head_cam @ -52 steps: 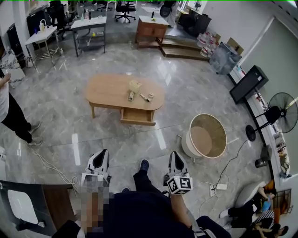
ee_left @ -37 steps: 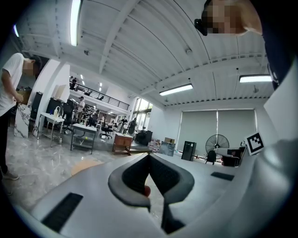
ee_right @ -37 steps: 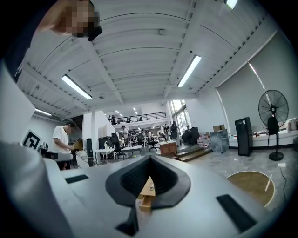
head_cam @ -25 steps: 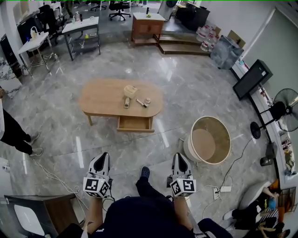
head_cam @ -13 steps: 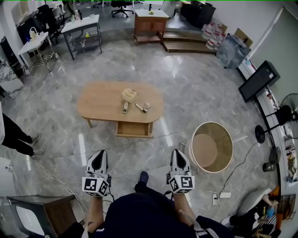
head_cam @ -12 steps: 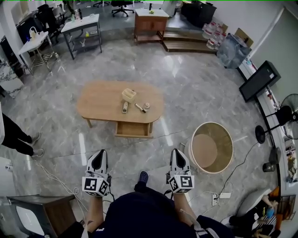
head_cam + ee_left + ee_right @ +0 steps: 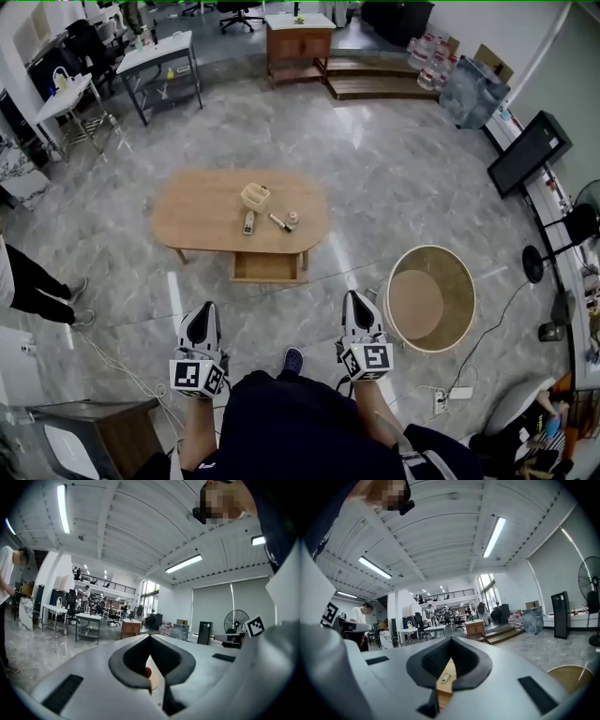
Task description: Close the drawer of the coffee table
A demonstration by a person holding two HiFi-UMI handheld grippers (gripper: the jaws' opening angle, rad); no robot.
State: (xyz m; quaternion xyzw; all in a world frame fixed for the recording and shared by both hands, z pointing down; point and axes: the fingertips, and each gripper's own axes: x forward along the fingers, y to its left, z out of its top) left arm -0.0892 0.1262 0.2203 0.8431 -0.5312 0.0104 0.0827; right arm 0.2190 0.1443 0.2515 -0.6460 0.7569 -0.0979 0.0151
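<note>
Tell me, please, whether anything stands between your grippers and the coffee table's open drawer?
Nothing visible does: only grey marble floor lies between the left gripper, the right gripper and the open wooden drawer of the oval coffee table.

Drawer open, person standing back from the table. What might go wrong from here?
1. The drawer stands open on the coffee table, and the left gripper and right gripper are well short of it; walking in, a foot may catch the white cable on the floor.
2. A hard shove might jolt the remote and basket on top.

Matt wooden coffee table, glossy floor
</note>
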